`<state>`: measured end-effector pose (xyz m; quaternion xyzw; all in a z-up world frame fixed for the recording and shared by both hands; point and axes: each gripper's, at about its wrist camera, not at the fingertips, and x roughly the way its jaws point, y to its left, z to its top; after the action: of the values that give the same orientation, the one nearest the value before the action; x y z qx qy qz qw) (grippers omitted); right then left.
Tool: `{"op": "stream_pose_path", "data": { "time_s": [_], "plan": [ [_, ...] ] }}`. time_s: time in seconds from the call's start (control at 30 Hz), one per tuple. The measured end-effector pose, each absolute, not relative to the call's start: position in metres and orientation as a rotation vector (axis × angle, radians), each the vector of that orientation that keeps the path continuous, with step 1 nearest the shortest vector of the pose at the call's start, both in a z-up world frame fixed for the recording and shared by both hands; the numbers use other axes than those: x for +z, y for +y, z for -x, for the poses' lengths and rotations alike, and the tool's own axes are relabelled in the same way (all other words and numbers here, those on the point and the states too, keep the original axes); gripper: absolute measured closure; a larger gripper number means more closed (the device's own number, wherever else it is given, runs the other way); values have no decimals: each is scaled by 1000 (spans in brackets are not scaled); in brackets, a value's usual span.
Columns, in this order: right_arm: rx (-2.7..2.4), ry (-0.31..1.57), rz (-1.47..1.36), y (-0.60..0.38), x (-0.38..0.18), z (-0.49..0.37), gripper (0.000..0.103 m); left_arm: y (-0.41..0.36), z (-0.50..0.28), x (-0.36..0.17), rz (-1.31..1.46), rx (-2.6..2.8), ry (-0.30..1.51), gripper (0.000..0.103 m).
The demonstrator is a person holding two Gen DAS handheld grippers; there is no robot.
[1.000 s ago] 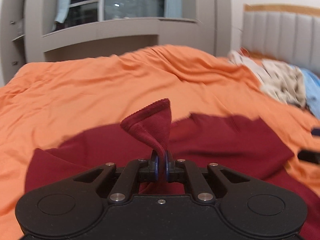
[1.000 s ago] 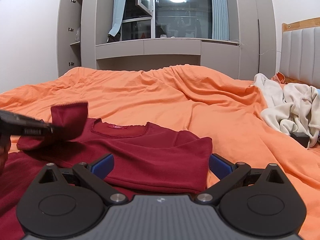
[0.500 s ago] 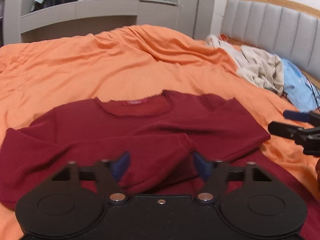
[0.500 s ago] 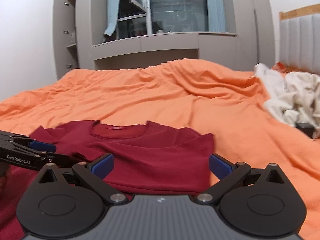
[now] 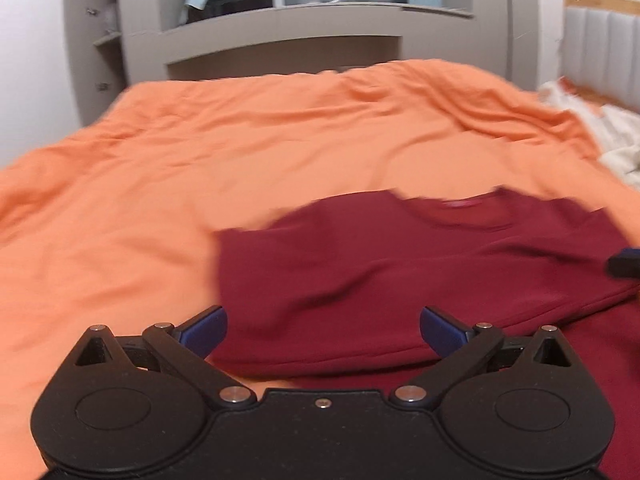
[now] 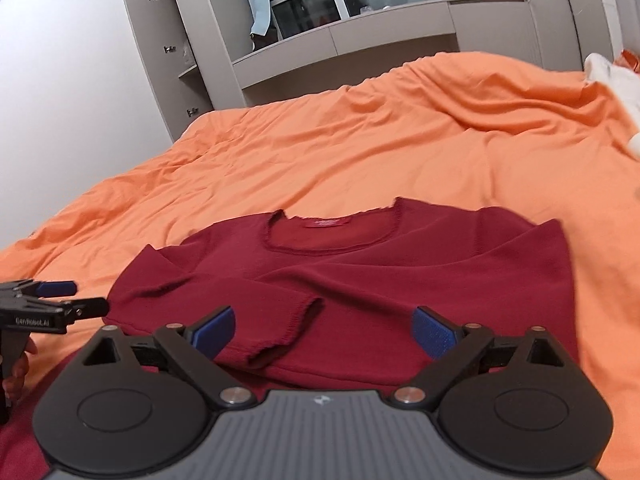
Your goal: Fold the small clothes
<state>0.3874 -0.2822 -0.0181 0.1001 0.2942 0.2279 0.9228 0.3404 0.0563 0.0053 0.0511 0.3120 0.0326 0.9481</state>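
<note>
Our dark red long-sleeved top (image 6: 360, 272) lies flat, neckline away from us, on the orange duvet (image 6: 360, 140), with both sleeves already folded in across the chest; the cuff (image 6: 288, 328) of one sleeve ends near the middle of the body. The lower part of the garment runs under both tools toward us.

Our left gripper (image 5: 322, 334) has just been opening and now stands spread wide, with nothing pinched, hovering above the top's left edge. Our right gripper (image 6: 322, 332) has just eased in a little but remains wide apart and empty too, over the folded sleeve.

We judge the next step to be lifting the hem up toward the collar. The risk is that the loose sleeve slides out as the fabric is raised, since nothing pins it. Grabbing only the top layer would leave the back panel behind and skew the fold. Beyond, a heap of pale laundry (image 5: 616, 144) waits near the headboard (image 5: 600, 24).
</note>
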Motion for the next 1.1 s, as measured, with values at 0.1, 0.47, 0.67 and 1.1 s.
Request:
{"op": "stream_pose_path", "data": {
  "time_s": [0.1, 0.47, 0.67, 1.1],
  "plan": [
    [478, 620, -183, -266, -22, -395, 22, 88, -334, 4, -118, 122, 657, 1],
    [519, 688, -170, -233, -40, -416, 95, 144, -333, -12, 51, 124, 750, 1],
    [564, 578, -308, -248, -8, -411, 96, 114, -340, -16, -88, 112, 744, 1],
    [617, 415, -359, -262, 46, -400, 96, 77, -356, -30, -335, 111, 741, 24]
  ]
}}
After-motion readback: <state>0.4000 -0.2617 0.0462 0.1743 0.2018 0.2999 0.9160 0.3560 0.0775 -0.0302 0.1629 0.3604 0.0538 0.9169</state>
